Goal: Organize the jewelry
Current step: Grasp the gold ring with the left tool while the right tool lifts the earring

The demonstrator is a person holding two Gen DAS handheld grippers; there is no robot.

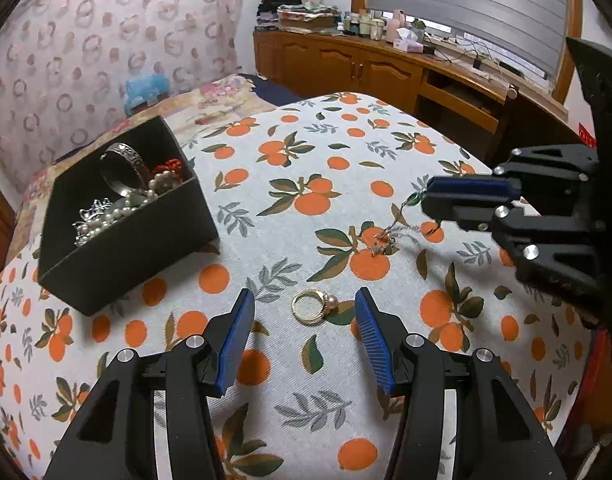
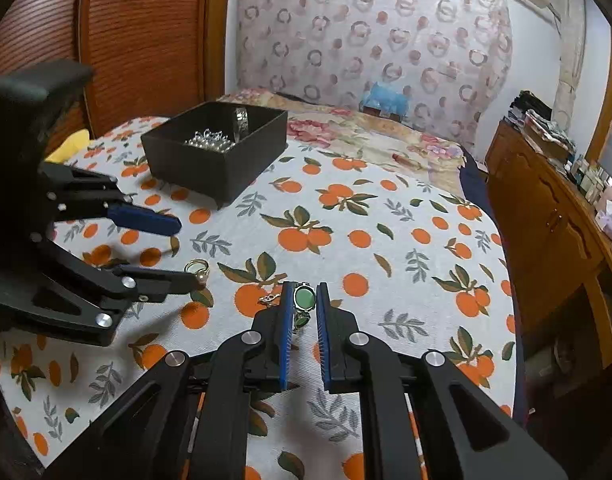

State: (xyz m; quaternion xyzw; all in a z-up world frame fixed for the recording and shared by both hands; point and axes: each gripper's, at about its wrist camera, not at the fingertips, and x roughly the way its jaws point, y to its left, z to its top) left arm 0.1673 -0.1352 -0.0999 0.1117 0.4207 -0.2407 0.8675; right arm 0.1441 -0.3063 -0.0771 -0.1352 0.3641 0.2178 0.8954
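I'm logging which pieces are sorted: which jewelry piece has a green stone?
The bracelet clamped in the right gripper: its oval stone is green. The gold ring on the cloth carries a pearl instead.

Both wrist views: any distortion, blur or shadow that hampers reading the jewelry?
Left wrist view: strong fisheye bend, dark corners; gold ring sharp between the open left gripper fingers. Right wrist view: same bend; green-stone bracelet sharp in the right gripper; soft shadows only.

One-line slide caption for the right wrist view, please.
Right tongs shut on a green-stone bracelet while open left tongs straddle a gold pearl ring near the black jewelry box.
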